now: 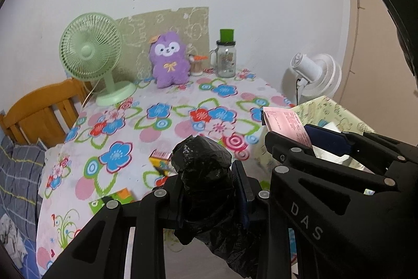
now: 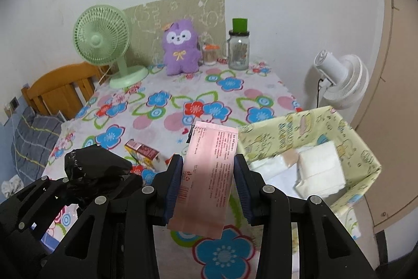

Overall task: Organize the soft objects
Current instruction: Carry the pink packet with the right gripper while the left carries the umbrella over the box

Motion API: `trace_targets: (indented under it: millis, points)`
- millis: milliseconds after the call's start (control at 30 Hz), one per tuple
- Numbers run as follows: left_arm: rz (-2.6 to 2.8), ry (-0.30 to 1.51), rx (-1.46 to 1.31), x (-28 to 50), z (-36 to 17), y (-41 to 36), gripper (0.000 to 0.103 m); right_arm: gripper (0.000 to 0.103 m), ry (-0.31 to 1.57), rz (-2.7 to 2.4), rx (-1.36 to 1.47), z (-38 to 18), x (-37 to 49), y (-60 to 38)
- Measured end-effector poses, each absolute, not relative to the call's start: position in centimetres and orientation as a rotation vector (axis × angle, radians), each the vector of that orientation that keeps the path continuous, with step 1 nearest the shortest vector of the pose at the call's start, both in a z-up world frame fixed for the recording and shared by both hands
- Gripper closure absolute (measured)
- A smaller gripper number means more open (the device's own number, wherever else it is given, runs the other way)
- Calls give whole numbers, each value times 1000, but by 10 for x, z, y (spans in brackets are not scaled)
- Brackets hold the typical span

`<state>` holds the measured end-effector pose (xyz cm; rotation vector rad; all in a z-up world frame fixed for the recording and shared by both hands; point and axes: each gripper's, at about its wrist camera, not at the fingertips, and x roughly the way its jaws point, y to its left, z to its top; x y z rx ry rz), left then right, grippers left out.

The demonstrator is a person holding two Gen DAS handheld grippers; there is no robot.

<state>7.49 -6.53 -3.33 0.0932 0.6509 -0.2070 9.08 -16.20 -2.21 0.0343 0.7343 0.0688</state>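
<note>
My left gripper (image 1: 209,187) is shut on a crumpled black plastic bag (image 1: 202,164) and holds it above the flowered table (image 1: 183,96); the bag also shows in the right wrist view (image 2: 96,166). My right gripper (image 2: 207,179) is shut on a pink soft packet (image 2: 206,174), held above the table next to a yellow-green patterned box (image 2: 365,148). The packet also shows in the left wrist view (image 1: 284,124). The box holds white soft packs (image 2: 318,169). A purple plush toy (image 2: 180,49) stands at the table's far edge.
A green desk fan (image 2: 104,41), a glass jar with a green lid (image 2: 239,49) and a small cup (image 2: 210,54) stand at the back. A small colourful carton (image 2: 142,151) lies mid-table. A wooden chair (image 2: 60,88) is left, a white fan (image 2: 339,77) right.
</note>
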Motion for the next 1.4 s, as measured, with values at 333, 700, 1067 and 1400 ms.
trace_targets:
  millis: [333, 700, 1067, 1400]
  points:
    - [-263, 614, 105, 77, -20, -106, 73, 60, 684, 30, 32, -6, 85, -198]
    - [-343, 610, 109, 91, -20, -153, 73, 60, 657, -50, 61, -5, 89, -249]
    - [-418, 641, 132, 108, -34, -196, 72, 60, 687, -126, 92, -22, 102, -289]
    - [-461, 699, 132, 127, -55, -217, 62, 60, 743, -165, 115, -44, 117, -312]
